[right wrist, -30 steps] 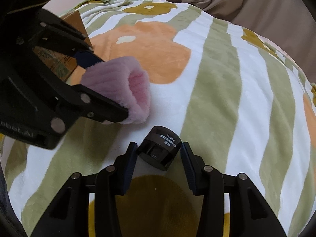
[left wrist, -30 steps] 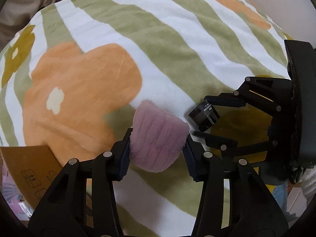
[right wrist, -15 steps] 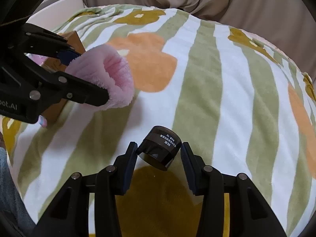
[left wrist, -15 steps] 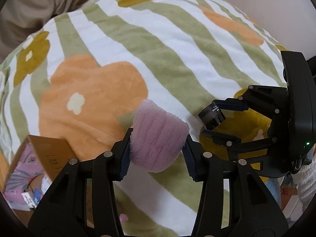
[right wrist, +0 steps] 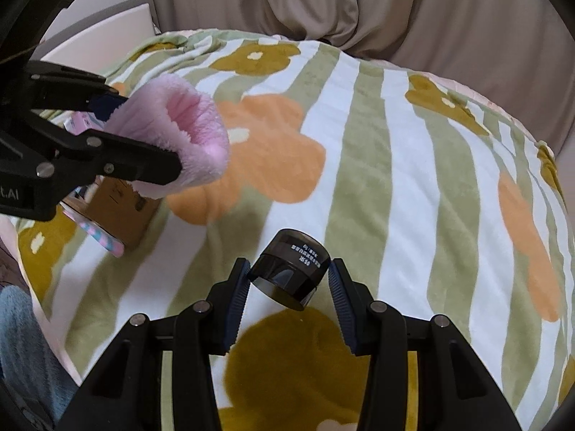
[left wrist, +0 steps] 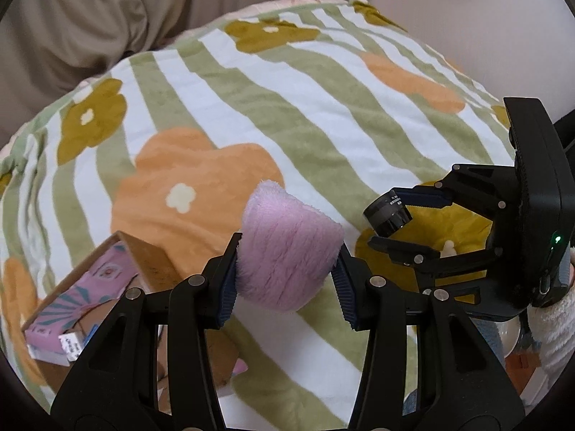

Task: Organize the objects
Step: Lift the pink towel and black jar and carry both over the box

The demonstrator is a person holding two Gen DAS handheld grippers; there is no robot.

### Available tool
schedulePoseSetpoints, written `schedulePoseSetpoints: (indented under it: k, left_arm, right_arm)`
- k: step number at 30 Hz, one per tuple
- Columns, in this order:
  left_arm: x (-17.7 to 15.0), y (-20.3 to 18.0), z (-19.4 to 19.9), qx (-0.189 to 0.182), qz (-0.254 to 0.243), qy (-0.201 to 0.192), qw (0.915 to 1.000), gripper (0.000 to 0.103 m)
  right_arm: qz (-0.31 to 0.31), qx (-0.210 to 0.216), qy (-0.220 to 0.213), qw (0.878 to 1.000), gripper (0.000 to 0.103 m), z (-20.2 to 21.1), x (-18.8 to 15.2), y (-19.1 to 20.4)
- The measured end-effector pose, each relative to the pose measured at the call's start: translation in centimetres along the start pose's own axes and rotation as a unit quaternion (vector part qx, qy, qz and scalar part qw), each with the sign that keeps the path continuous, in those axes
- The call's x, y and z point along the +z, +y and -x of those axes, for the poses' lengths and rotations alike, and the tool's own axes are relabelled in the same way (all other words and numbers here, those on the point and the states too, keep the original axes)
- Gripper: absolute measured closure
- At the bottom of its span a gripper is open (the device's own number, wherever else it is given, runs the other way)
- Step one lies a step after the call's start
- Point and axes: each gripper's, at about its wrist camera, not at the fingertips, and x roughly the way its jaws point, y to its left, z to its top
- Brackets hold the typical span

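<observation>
My left gripper (left wrist: 287,280) is shut on a fluffy pink sock (left wrist: 287,248) and holds it above the flowered blanket (left wrist: 287,107). The sock also shows in the right wrist view (right wrist: 179,125), at the left with its open cuff facing right. My right gripper (right wrist: 289,283) is shut on a small black cylindrical jar (right wrist: 291,269), tilted and lifted off the blanket. The jar also shows in the left wrist view (left wrist: 388,215), at the right between the right gripper's fingers (left wrist: 402,248).
An open cardboard box (left wrist: 143,262) with pink patterned packets (left wrist: 90,291) inside lies on the blanket below and left of the sock; it also shows in the right wrist view (right wrist: 118,208). Beige fabric (right wrist: 395,10) backs the bed. A white panel (right wrist: 107,32) stands at far left.
Both grippers have risen away from the blanket with their objects still held. The cardboard box has come into fuller view below the left gripper.
</observation>
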Motion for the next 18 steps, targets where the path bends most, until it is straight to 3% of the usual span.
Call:
schedulePoseSetpoints:
  k: [8,18]
  left_arm:
    - [-1.3,2.6,3.7,0.015,0.022,-0.024,0.9993,0.06]
    - [-4.9,9.2,7.7,0.047,0.077,-0.045,0.9949,0.06]
  right_arm:
    - [0.006,-0.01,-0.014,1.0,0.061,2.1,2.6,2.6]
    - [0.007,0.013,-0.03,0.999,0.061,2.6,7.0,7.7]
